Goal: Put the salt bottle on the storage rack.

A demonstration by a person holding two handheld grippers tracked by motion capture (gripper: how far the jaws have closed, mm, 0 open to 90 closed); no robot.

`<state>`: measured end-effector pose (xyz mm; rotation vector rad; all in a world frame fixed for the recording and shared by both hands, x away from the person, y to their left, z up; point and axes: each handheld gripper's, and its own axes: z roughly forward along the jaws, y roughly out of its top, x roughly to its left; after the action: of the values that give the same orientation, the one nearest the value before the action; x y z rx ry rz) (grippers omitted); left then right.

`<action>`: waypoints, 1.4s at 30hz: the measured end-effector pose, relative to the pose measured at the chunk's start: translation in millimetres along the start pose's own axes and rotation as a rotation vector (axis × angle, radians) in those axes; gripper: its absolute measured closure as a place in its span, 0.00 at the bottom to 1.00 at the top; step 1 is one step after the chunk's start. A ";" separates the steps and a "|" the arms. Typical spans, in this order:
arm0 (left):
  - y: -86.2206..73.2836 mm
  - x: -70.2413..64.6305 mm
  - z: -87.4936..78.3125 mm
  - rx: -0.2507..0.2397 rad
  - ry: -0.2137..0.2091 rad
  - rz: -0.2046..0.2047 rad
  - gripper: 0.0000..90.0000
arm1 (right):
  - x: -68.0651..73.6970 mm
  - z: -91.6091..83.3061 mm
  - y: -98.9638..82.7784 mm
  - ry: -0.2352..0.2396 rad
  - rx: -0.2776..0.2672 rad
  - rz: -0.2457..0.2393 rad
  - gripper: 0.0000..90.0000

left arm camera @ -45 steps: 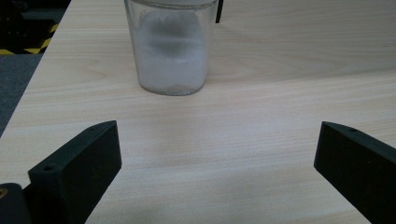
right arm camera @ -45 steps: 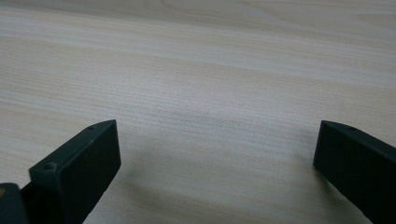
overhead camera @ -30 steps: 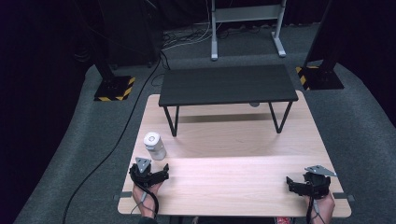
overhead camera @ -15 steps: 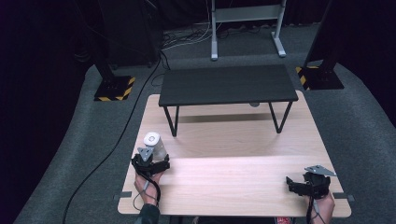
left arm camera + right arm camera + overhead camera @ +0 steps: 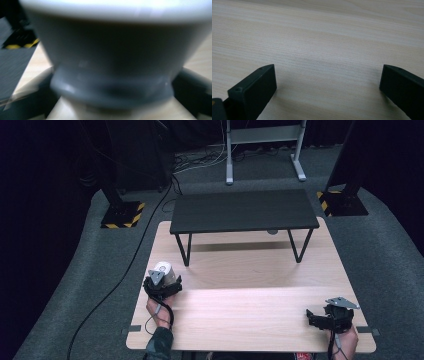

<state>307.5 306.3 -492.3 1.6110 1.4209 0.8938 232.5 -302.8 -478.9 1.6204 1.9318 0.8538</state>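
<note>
Writing: none readable on the white jar (image 5: 165,270)
Left hand-held gripper (image 5: 161,283): pinching the jar
Right hand-held gripper (image 5: 320,316): spread above the bench (image 5: 250,320)

**Open tabletop, blocked far edge**

Broad bare run of wooden table (image 5: 250,320) between left gripper (image 5: 161,281) and right gripper (image 5: 327,316). Further back, barred by black bench (image 5: 243,210) on thin legs; low passage beneath. White jar (image 5: 165,270) just ahead of left gripper.
</note>
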 end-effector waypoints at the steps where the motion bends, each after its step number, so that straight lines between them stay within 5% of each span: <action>1: 0.0 0.0 0.0 0.000 0.000 0.000 0.32 | 0.0 0.0 0.0 0.000 0.000 0.000 0.00; 16: 2.6 -1.6 -1.8 0.010 -0.001 0.022 0.32 | -1.9 -0.7 -1.6 0.005 -0.009 0.009 0.00; 42: 10.3 5.1 -29.0 0.008 -0.080 0.010 0.32 | -2.1 -0.7 -1.6 0.007 -0.009 0.007 0.00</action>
<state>286.6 313.9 -470.4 1.6426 1.3639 0.8212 231.3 -305.2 -479.6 1.6216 1.9255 0.8708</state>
